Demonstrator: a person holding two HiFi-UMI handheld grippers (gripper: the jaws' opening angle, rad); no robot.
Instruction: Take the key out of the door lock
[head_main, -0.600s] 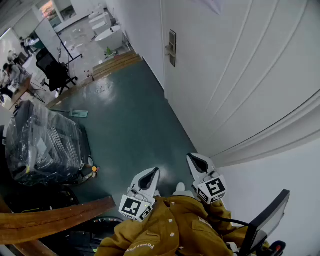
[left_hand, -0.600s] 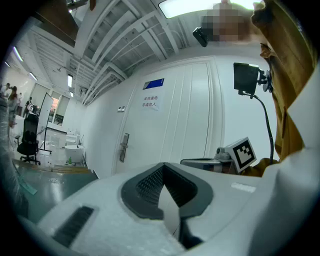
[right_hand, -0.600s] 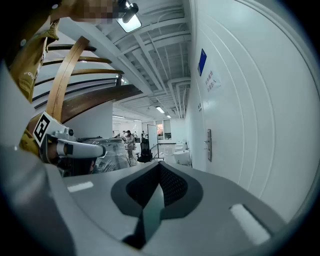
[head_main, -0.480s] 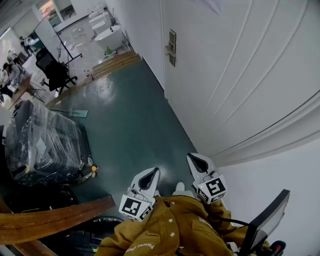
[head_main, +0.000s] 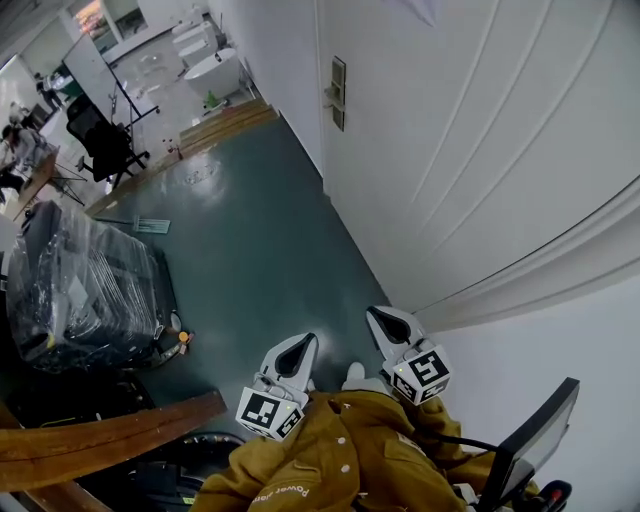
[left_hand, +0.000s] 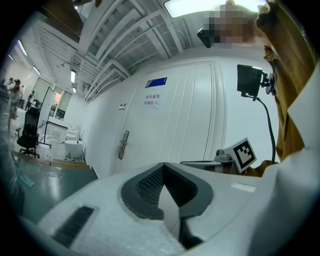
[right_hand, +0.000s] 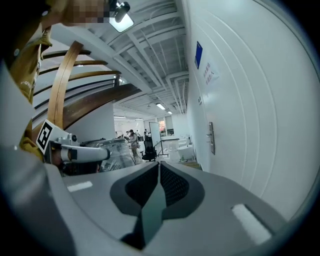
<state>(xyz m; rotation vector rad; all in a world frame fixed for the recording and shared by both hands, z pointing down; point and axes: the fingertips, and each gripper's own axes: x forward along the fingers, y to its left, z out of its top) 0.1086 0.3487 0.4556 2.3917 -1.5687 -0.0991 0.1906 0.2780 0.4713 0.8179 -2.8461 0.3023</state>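
Observation:
A white panelled door (head_main: 470, 130) runs along the right of the head view. Its metal lock plate with handle (head_main: 336, 93) sits far ahead; it also shows in the left gripper view as the lock plate (left_hand: 122, 145) and in the right gripper view as the lock plate (right_hand: 211, 137). The key is too small to make out. My left gripper (head_main: 297, 352) and right gripper (head_main: 388, 324) are held close to my body above the floor, well short of the lock. Both are shut with nothing between the jaws.
Green floor (head_main: 250, 250) stretches ahead to the lock. A plastic-wrapped black load (head_main: 80, 290) stands at the left. A wooden rail (head_main: 110, 430) curves at the lower left. Office chair (head_main: 105, 140), white bathtubs (head_main: 215, 70) and people sit far back.
The view has shifted slightly, with the lock plate a little higher and further left in the picture. Both grippers stay shut and low near my body.

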